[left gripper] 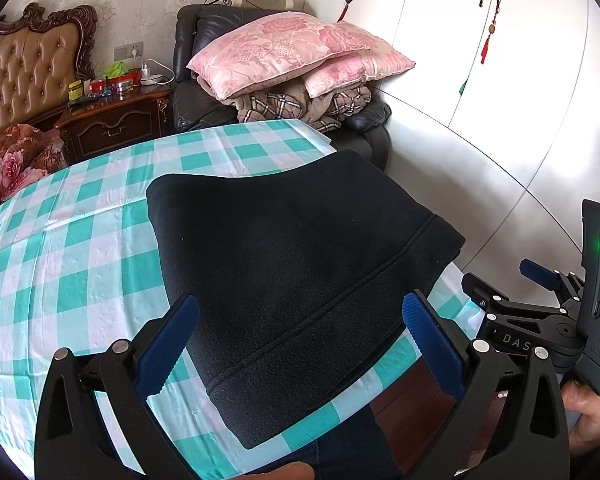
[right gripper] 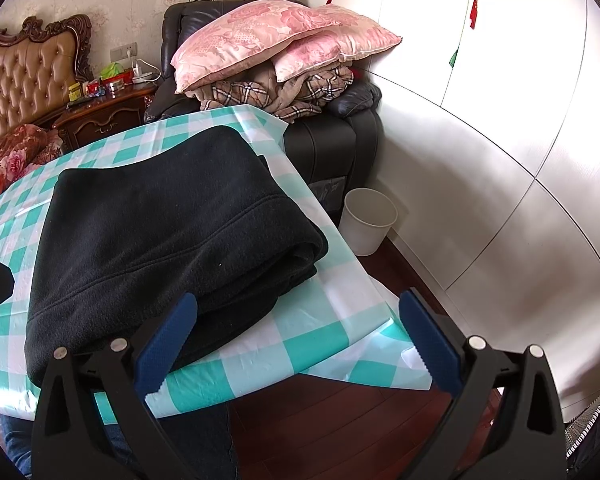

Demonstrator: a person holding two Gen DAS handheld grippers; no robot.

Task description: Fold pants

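Black fleece pants (left gripper: 300, 272) folded into a thick stack, laid on the teal-and-white checked counter (left gripper: 80, 248) near its right edge, left hand-held gripper (left gripper: 300, 344) and right hand-held gripper (right gripper: 298, 342) both spread wide, nothing held.

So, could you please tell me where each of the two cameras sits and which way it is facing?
Left wrist: sits on the left gripper, looking forward over the folded black pants on the checked tablecloth; its own open jaws show, plus the right gripper and a hand at the right edge.
Right wrist: sits on the right gripper, looking across the pants' right side and the table corner to a white bin; its open jaws show.
Shared: the pants, tablecloth, pink pillows and wardrobe.
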